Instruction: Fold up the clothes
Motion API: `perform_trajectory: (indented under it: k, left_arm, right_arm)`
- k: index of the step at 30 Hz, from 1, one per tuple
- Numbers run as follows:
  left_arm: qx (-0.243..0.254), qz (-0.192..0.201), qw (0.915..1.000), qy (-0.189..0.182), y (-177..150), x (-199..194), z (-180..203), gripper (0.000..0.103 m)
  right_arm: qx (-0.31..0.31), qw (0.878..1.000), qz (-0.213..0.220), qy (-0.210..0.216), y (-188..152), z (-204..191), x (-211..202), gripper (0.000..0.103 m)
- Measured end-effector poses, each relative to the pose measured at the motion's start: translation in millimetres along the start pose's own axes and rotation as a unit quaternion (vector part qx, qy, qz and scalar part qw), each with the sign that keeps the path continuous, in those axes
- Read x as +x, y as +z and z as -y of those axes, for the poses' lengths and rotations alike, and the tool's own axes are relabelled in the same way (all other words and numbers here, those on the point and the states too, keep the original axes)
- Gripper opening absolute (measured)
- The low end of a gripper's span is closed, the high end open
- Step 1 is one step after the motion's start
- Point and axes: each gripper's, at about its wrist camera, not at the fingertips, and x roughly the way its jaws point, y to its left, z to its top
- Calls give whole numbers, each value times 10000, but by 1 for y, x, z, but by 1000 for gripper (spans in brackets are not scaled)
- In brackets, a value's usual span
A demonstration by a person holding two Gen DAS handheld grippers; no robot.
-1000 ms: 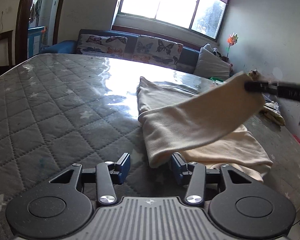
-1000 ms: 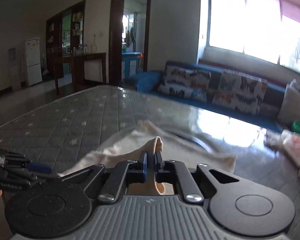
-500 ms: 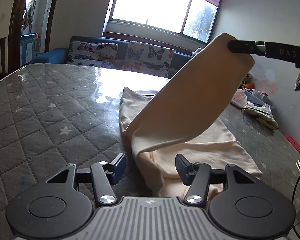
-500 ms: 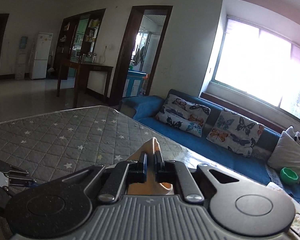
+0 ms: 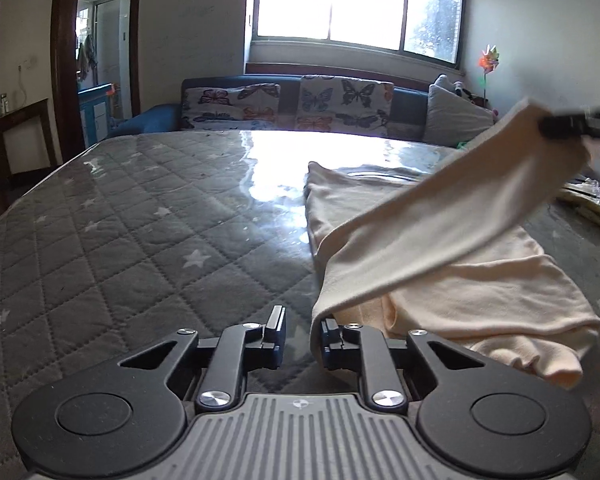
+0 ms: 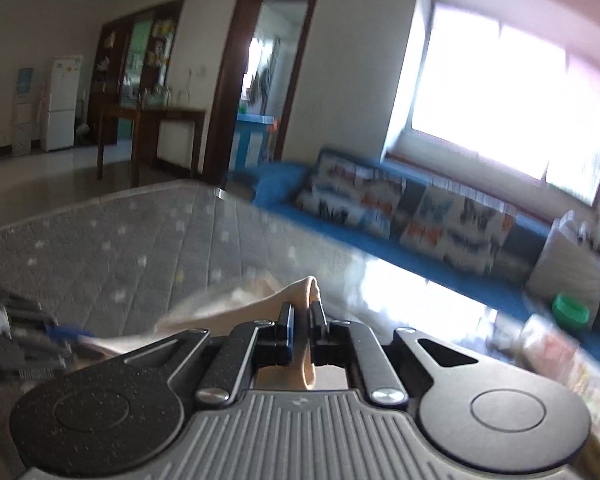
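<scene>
On the right half of the mattress [image 5: 140, 216], the cream garment [image 5: 480, 288] lies long axis toward the sofa-side edge. Right gripper [image 6: 302, 320] clamps one end and holds it raised. Left gripper [image 5: 302, 330]: fingers [image 5: 275, 326] closing, the cloth's near fold edge against the right finger, not yet pinched. Left is nearer that corner. Clutter at the right edge is well apart; path is clear.

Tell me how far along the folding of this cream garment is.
Early stage. Done: the cream garment lies on the quilted table. In hand: the right claw is shut on one lifted end; the left claw is closing beside the near fold, nothing between its jaws. Left: laying that end over, further folds.
</scene>
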Motion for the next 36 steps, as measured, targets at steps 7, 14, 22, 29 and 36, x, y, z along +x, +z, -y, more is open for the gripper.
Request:
perform_trajectory:
  k: [7,14,22,29,36]
  left_arm:
    - [-168,-180,9996,98,-7,1,-11,32]
    - [56,-195,9998,32,-6,-18,-29,44]
    - [-209,-136,9989,-394,19,-26,-38,45]
    - [-408,-199,9897,-1354,46,16,12,40]
    - [-568,-372,9899,-1243,46,48,19,39]
  right_arm:
    - [554,9938,-939,229,-56,5,40,11]
    - [764,9941,-749,191,-74,4,31,20]
    - [967,9923,-692,345,-82,5,36,23]
    - [1086,9911,-644,414,-91,0,41,27]
    - [1016,9920,-549,509,-94,-7,42,34]
